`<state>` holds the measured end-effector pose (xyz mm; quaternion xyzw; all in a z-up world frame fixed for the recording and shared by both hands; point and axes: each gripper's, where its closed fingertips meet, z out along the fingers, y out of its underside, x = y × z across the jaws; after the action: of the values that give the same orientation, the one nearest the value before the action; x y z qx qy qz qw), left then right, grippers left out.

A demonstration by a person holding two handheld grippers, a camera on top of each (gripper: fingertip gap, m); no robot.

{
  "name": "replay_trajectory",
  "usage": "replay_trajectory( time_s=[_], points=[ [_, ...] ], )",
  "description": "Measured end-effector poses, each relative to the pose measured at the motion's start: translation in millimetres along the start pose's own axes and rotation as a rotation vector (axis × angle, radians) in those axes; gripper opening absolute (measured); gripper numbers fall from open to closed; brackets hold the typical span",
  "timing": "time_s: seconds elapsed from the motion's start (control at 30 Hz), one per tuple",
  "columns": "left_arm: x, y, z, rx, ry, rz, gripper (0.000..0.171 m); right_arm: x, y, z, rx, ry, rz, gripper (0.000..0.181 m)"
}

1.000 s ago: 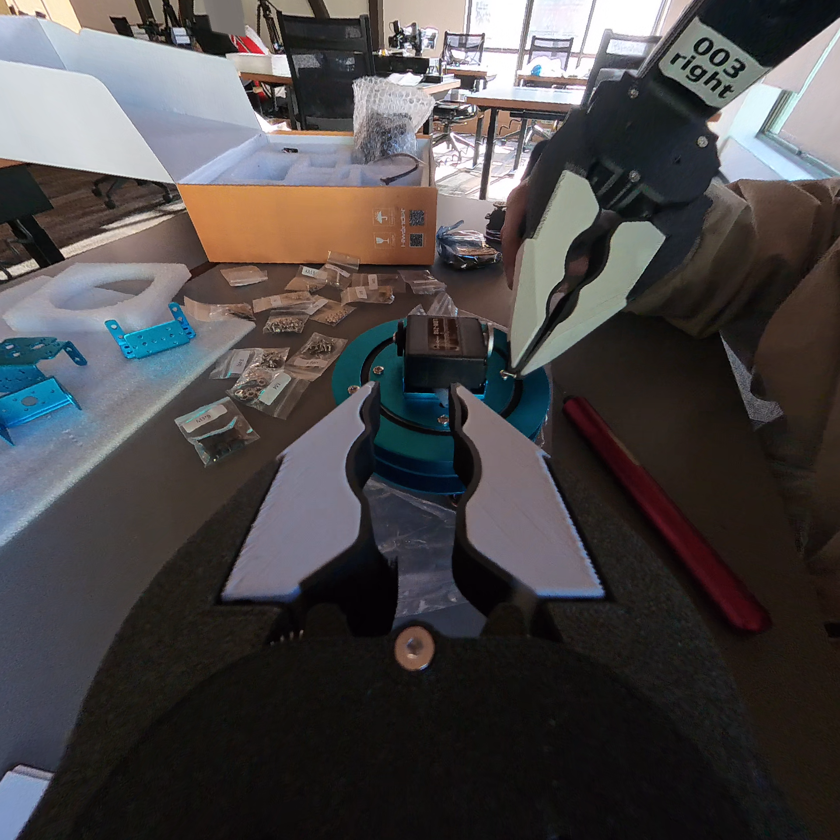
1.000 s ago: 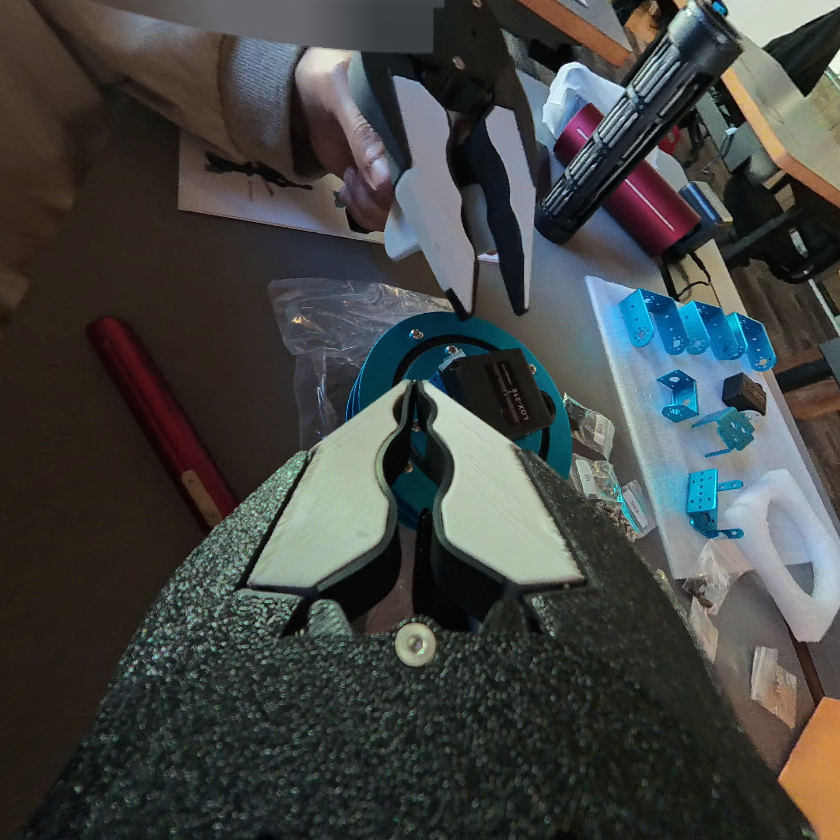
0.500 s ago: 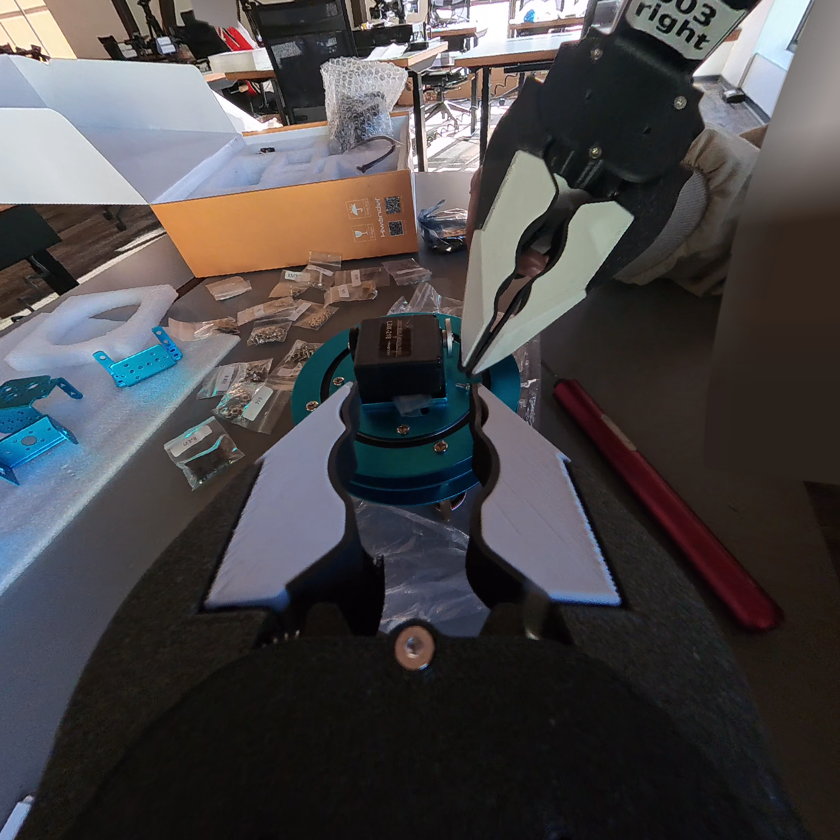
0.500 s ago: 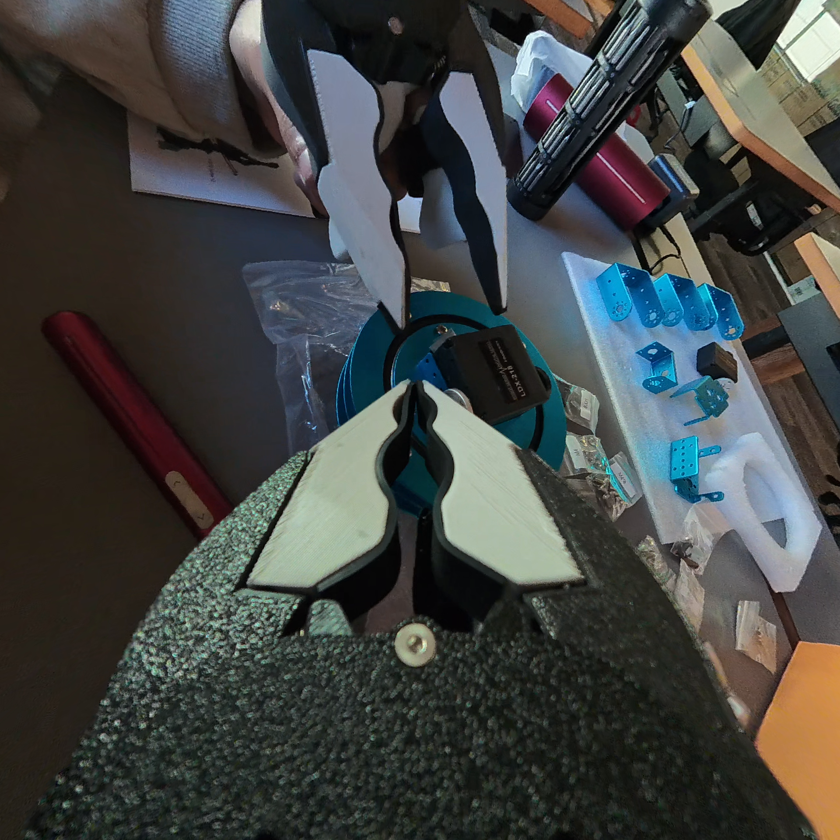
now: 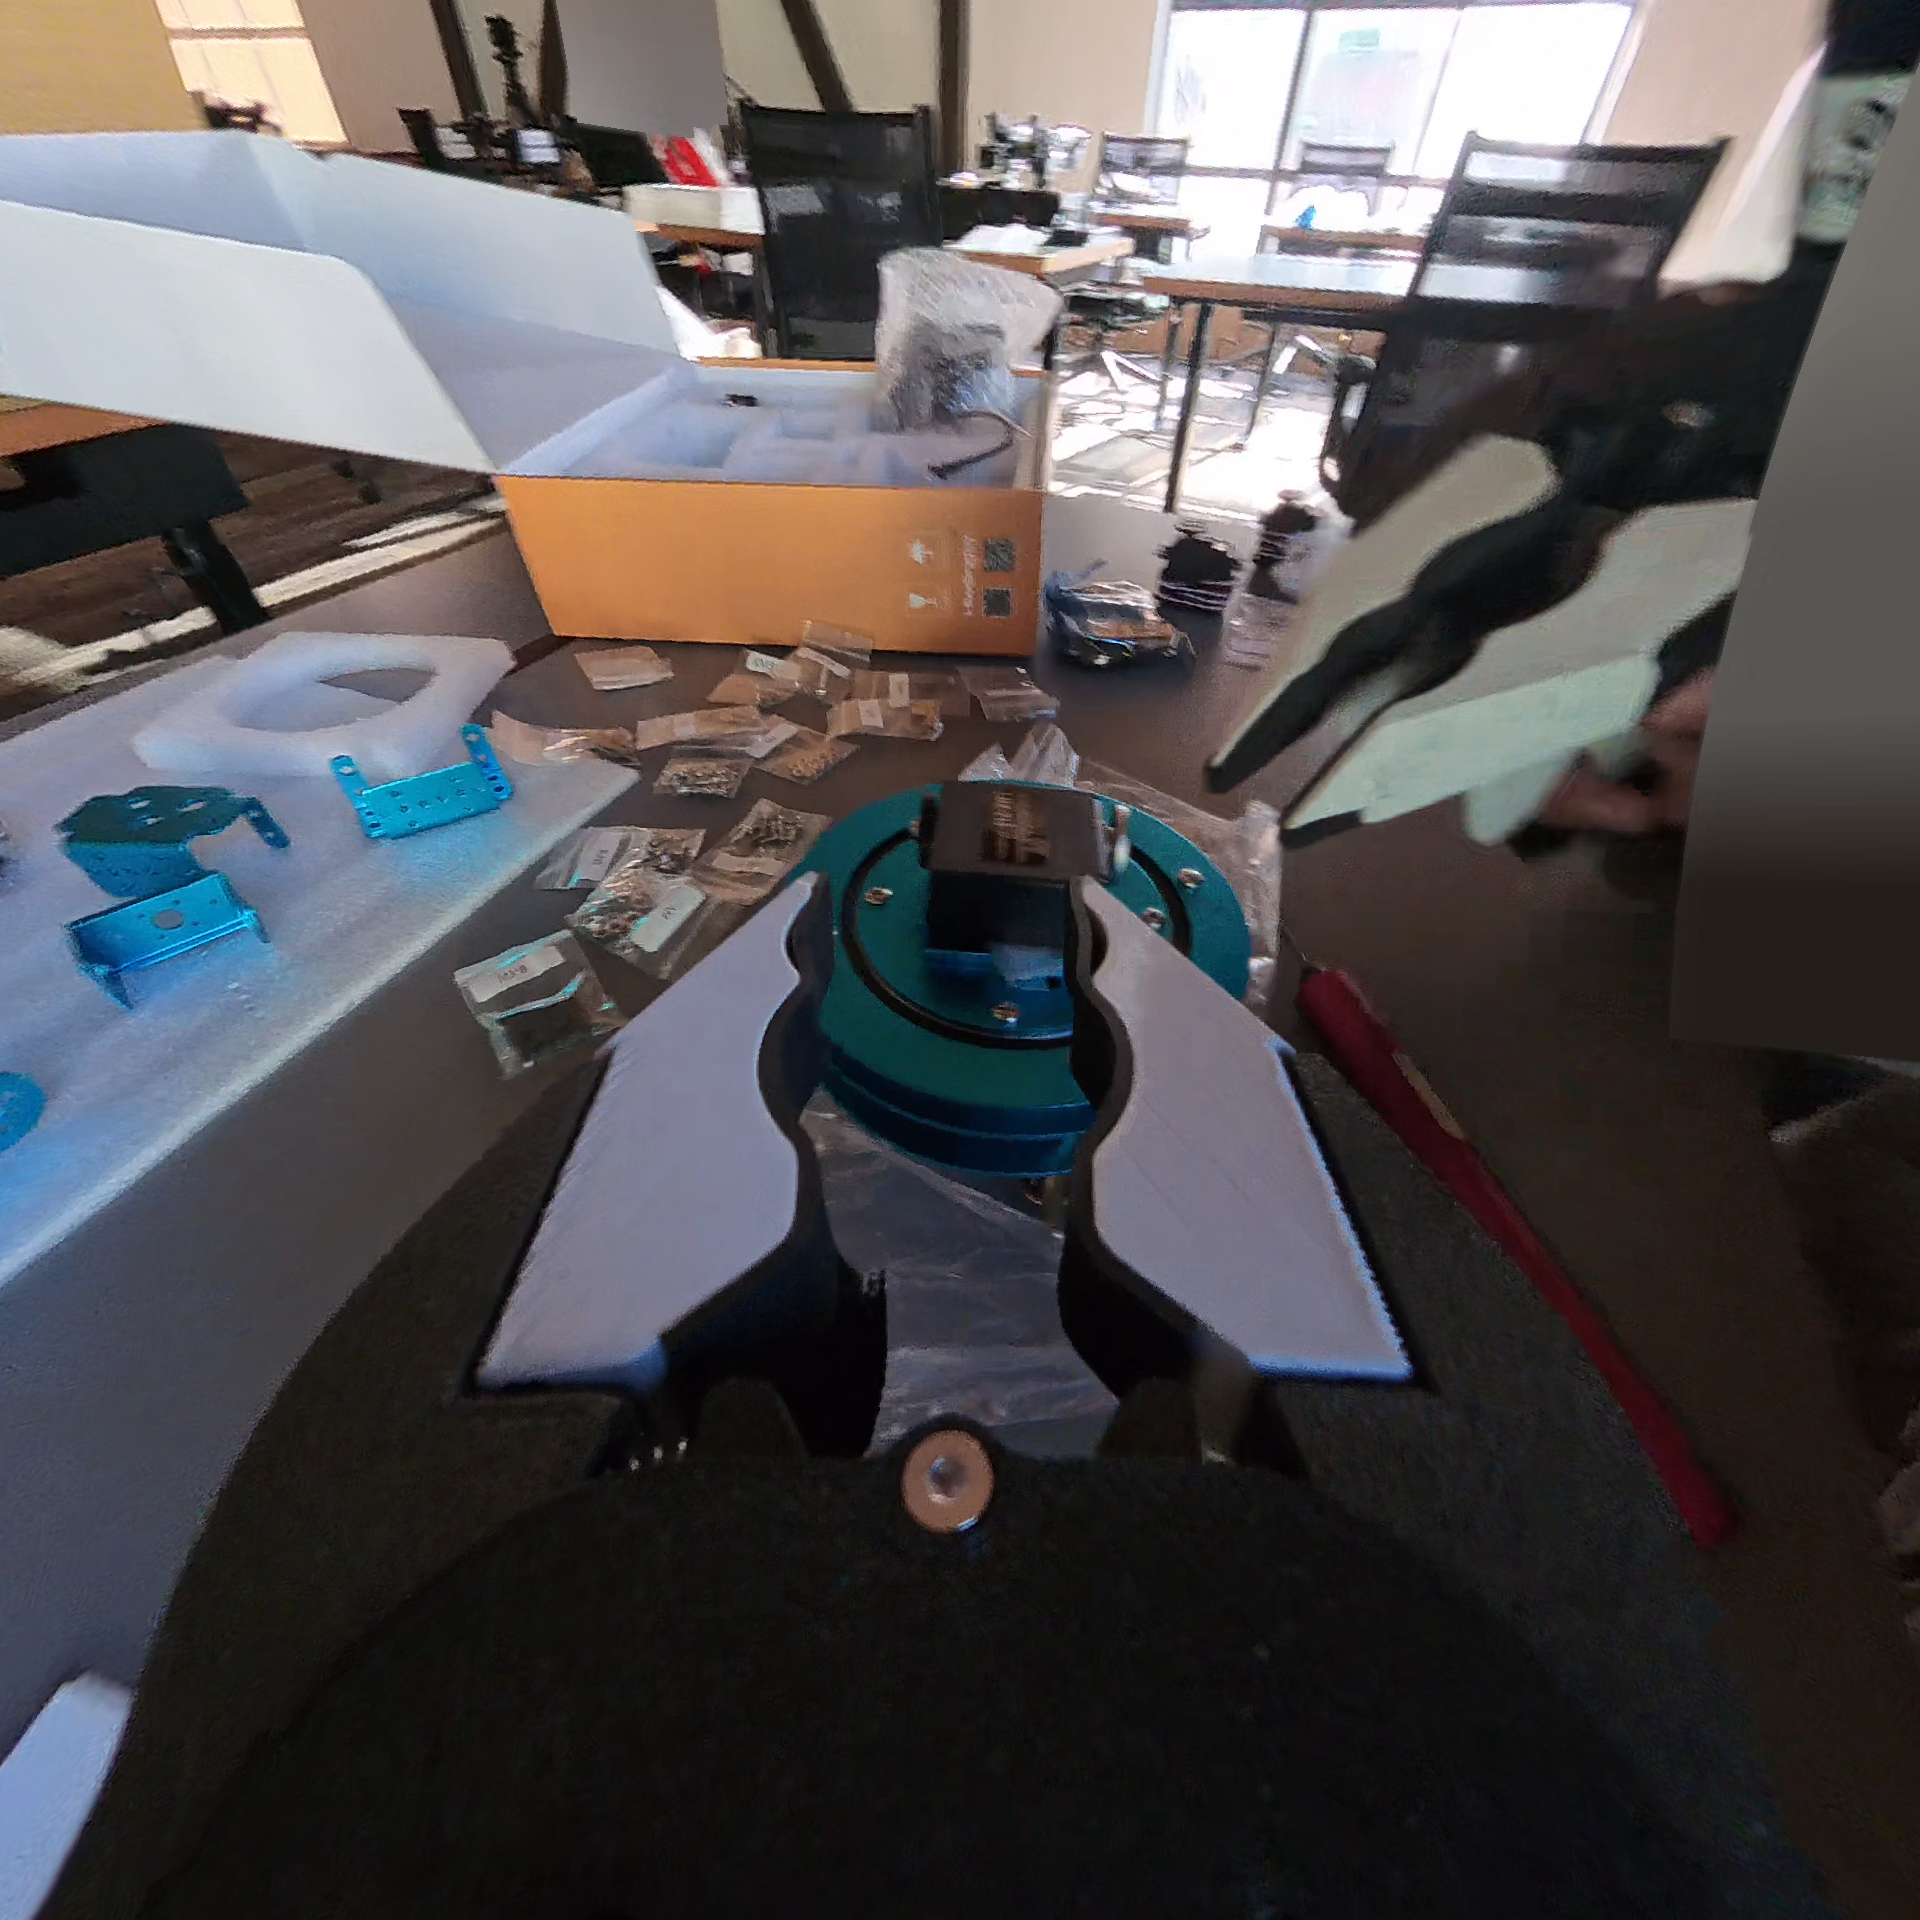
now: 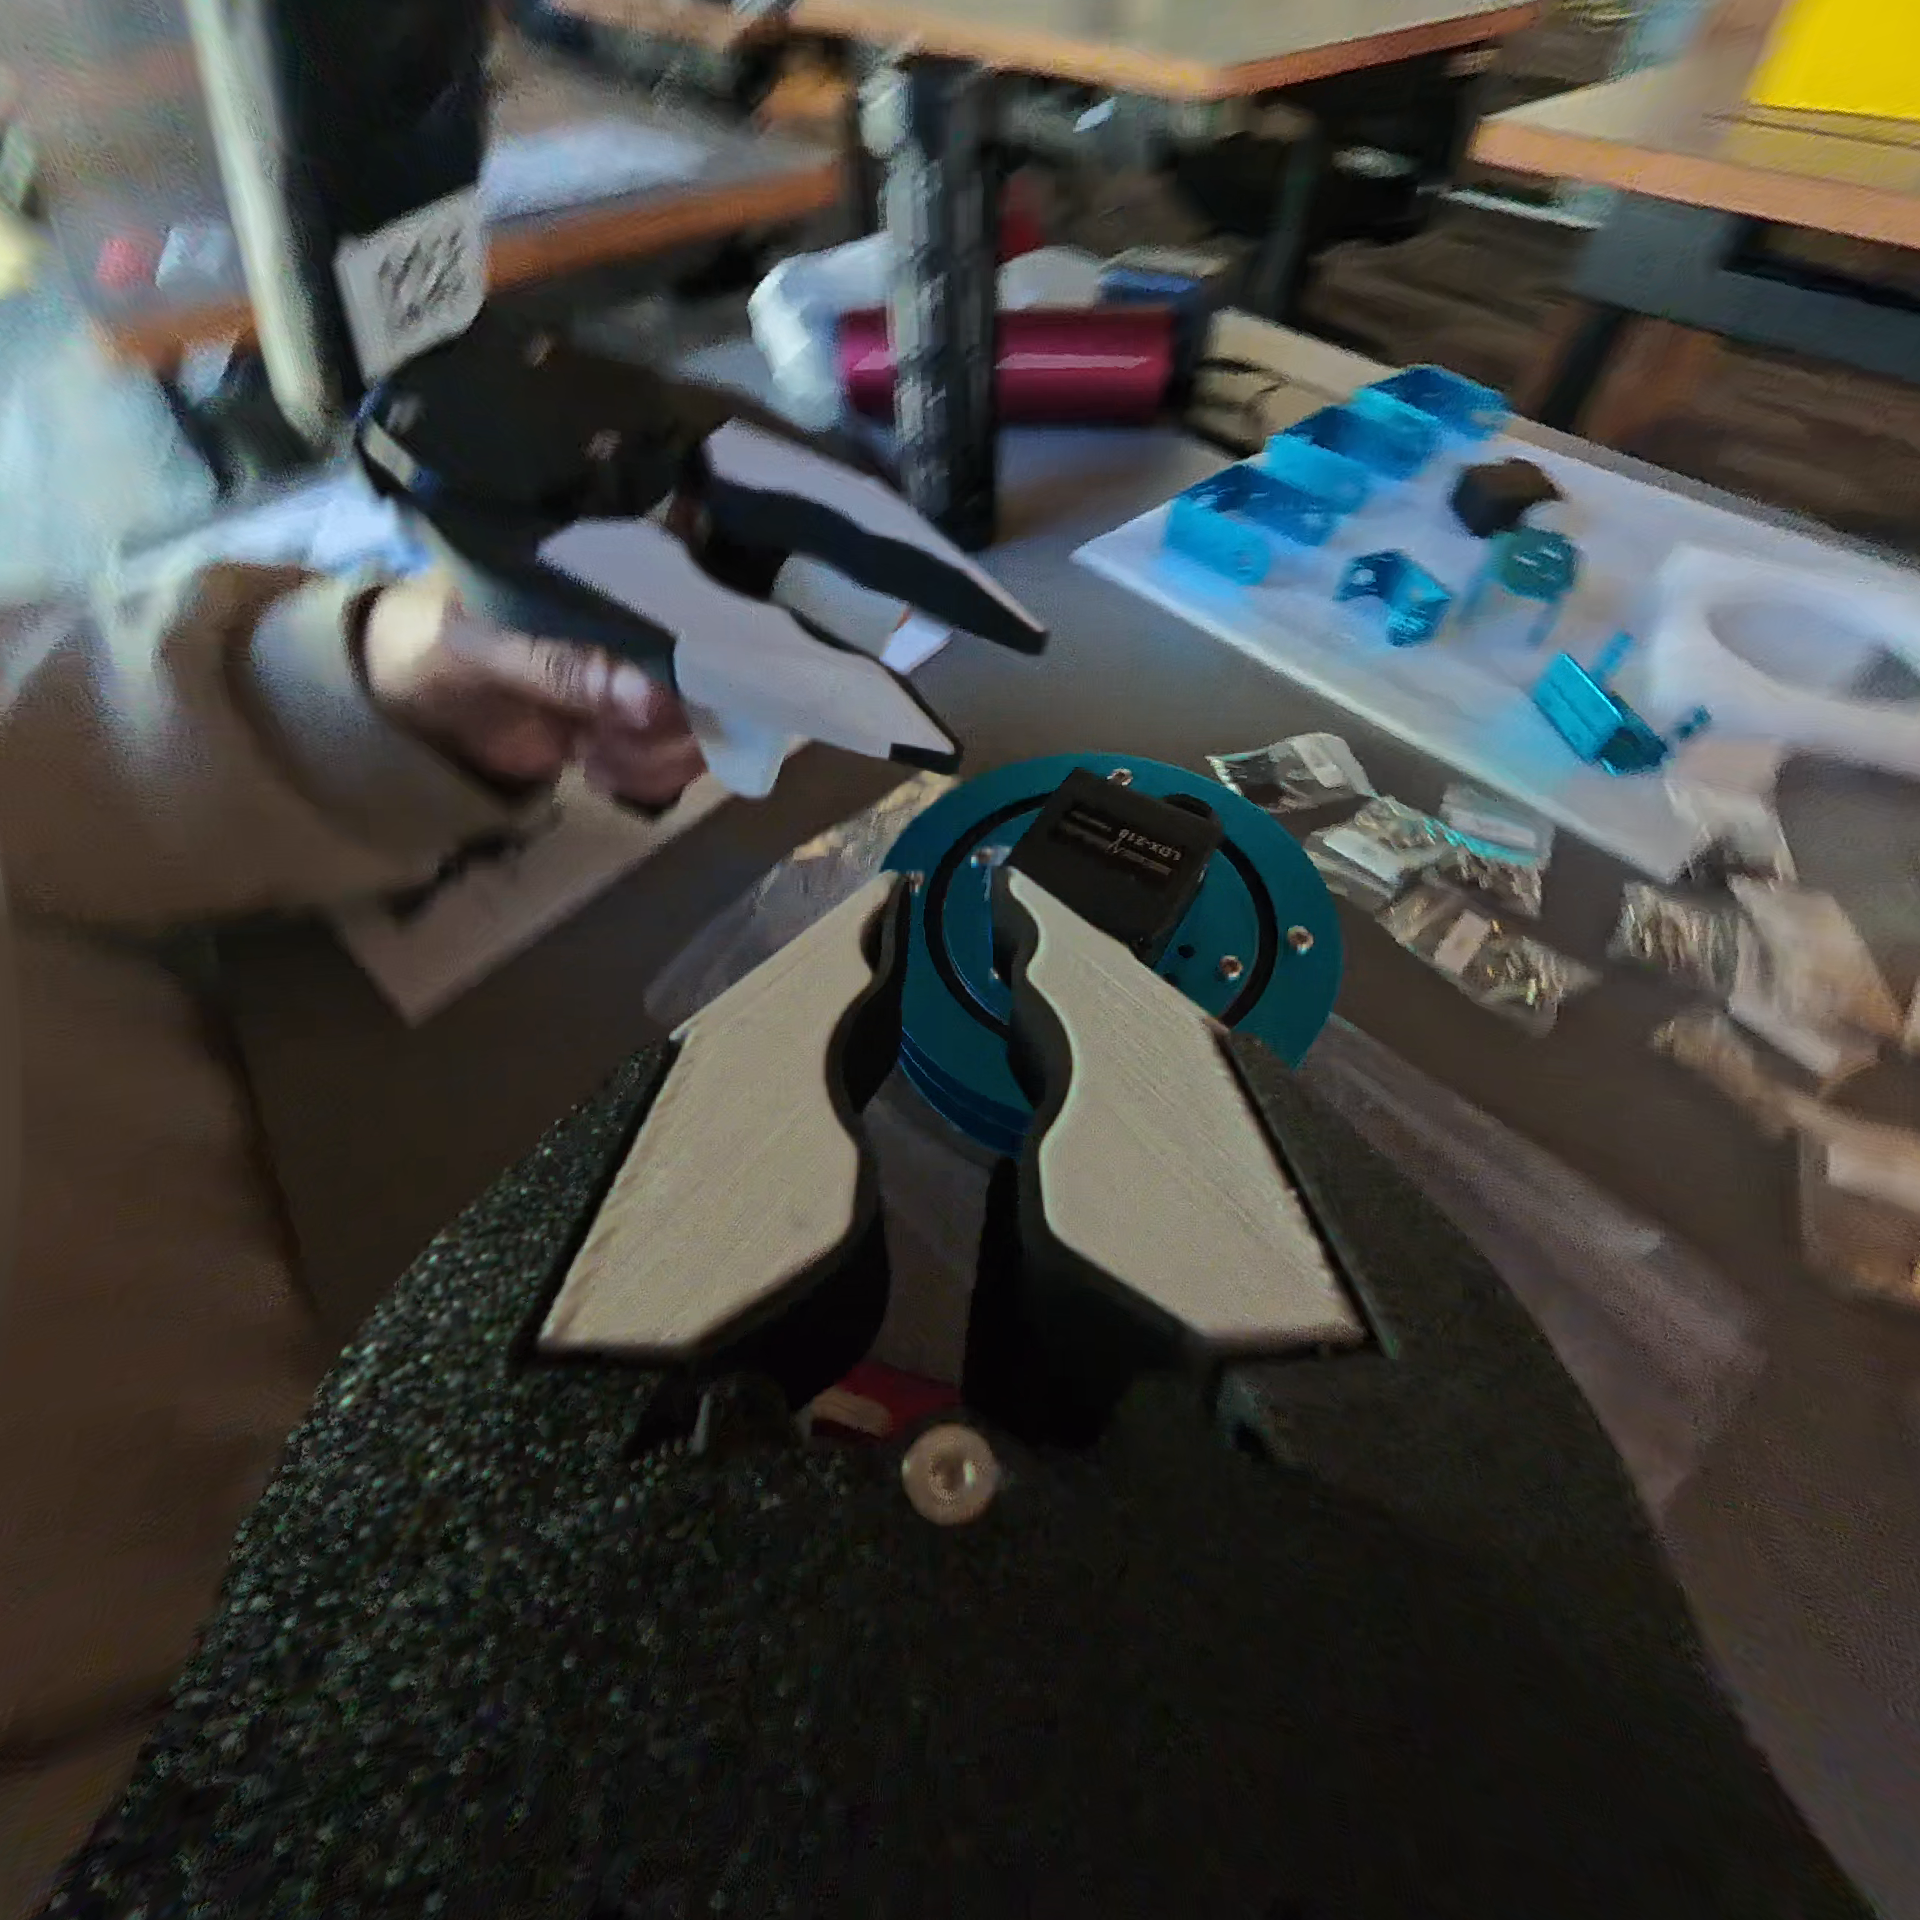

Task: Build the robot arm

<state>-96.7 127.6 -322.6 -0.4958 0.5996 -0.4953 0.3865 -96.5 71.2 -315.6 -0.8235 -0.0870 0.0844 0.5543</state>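
a black box-shaped part (image 6: 1127, 855) on the teal round base (image 6: 1262, 987), centre of the right wrist view, bears white lettering. the orange box (image 5: 790, 566) in the upper middle of the left wrist view carries printed symbols and square codes. small bags (image 5: 535, 997) wear white labels, too blurred to read.

Left tool (image 5: 945, 894) gapes wide, right tool (image 6: 951, 878) parted narrowly, both empty, angled down

Close wrist views, opposite sides, sharing teal disc (image 5: 1039, 997)
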Motion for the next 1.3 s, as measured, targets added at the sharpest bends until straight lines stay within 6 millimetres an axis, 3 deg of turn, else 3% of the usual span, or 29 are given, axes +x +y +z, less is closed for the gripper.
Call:
replay_trajectory(
  time_s=[0.1,0.2,0.3,0.43,0.6,0.77,0.93,1.13,1.3],
  points=[
    [-14,-5,-6,0.008,-0.078,-0.007,0.043,-1,-6,-3,0.086,0.218,0.122,0.012],
    [-21,-7,-8,0.025,-0.11,-0.038,0.041,6,3,0,0.071,0.47,0.118,0.01],
    [-21,-2,-7,0.018,-0.098,-0.059,0.041,2,15,13,0.035,0.555,0.204,0.011],
    [-24,7,-9,-0.01,-0.131,-0.043,0.042,12,27,18,-0.016,0.688,0.24,0.015],
    [-18,15,-6,-0.027,-0.098,-0.12,0.042,21,30,19,-0.038,0.759,0.258,0.014],
    [-11,20,-5,-0.033,-0.063,-0.181,0.042,16,24,15,-0.041,0.797,0.235,0.01],
    [-9,19,-5,-0.032,-0.074,-0.158,0.041,17,38,21,-0.069,0.783,0.268,0.009],
    [-12,17,-7,-0.026,-0.087,-0.139,0.042,15,39,24,-0.082,0.768,0.267,0.001],
    [-9,19,-6,-0.035,-0.064,-0.163,0.042,16,40,23,-0.087,0.761,0.273,0.004]
  ],
)
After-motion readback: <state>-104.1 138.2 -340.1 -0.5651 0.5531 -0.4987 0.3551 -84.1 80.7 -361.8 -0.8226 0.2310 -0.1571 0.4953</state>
